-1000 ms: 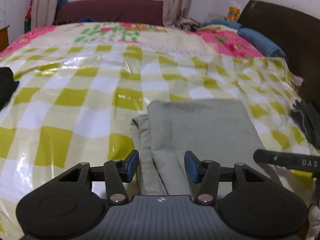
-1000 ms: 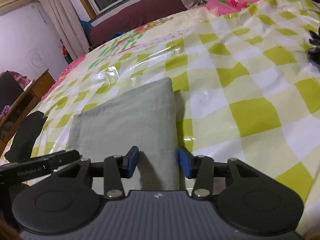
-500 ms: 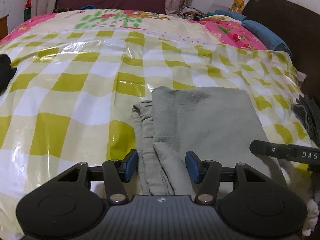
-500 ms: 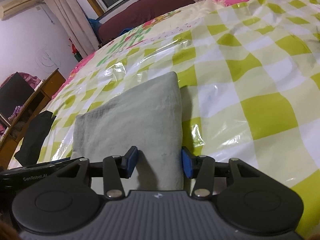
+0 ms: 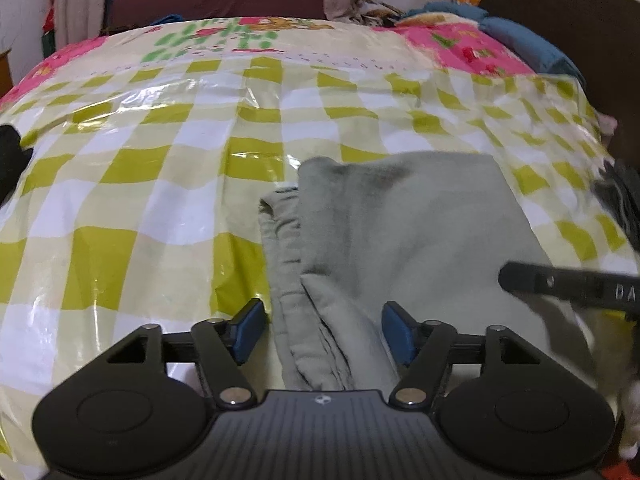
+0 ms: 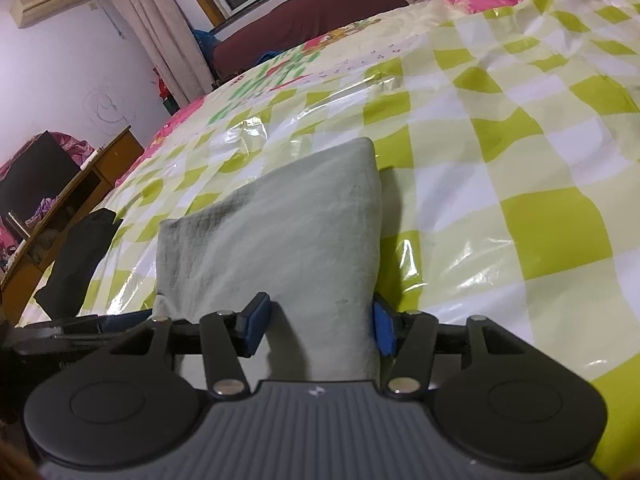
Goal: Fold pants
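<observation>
both claws [image 5: 323, 332] [image 6: 318, 326] tilt down, opening astride the folded pants [image 5: 400, 232], unpinched.

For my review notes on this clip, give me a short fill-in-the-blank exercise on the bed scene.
1. The folded pants are pale ____ in colour.
2. They lie on a plastic sheet checked in white and ____.
3. Between the blue pads of the left gripper lies an edge of the ____.
4. The right gripper has its jaws ____, pads off the cloth.

Missing words: green; yellow-green; pants; opening
</observation>
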The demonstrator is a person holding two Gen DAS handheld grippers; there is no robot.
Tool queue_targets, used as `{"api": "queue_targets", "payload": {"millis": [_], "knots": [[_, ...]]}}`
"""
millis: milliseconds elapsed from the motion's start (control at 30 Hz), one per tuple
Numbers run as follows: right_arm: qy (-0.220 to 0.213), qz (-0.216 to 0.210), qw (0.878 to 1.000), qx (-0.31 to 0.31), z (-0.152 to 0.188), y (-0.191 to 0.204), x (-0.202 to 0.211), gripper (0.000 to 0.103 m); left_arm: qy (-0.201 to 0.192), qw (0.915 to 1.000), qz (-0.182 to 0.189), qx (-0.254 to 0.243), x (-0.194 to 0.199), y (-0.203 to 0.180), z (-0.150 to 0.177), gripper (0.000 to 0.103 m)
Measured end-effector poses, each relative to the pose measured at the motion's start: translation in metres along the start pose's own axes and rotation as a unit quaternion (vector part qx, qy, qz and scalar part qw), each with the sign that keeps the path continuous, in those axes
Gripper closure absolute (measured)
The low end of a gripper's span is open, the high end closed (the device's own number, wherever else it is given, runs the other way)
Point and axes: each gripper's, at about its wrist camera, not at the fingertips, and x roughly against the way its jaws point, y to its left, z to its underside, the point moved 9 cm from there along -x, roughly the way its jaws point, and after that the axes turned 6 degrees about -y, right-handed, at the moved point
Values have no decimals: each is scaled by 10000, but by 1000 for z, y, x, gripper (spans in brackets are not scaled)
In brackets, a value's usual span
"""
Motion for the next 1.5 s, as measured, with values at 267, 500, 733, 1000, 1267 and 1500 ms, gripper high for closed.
{"api": "queue_targets", "payload": {"millis": [267,500,733,1000,1267,1500], "knots": [[10,25,10000,92,1,2,-1,47,33,10000,46,-67,-2,-6,2,24],[-26,31,9998,204,2,6,0,47,-49,9999,68,104,1,-1,-2,31],[-19,-19,10000,82,0,2,0,48,-79,9999,-43,122,0,2,-2,29],[28,-64,9999,130,2,5,-2,47,-2,9997,24,229,-4,3,-1,18],[174,-168,9991,360,5,13,-12,55,85,9999,42,-64,-15,-12,1,22],[52,-383,9990,205,2,17,-4,74,-178,9991,223,314,-1,-8,-8,57]]}}
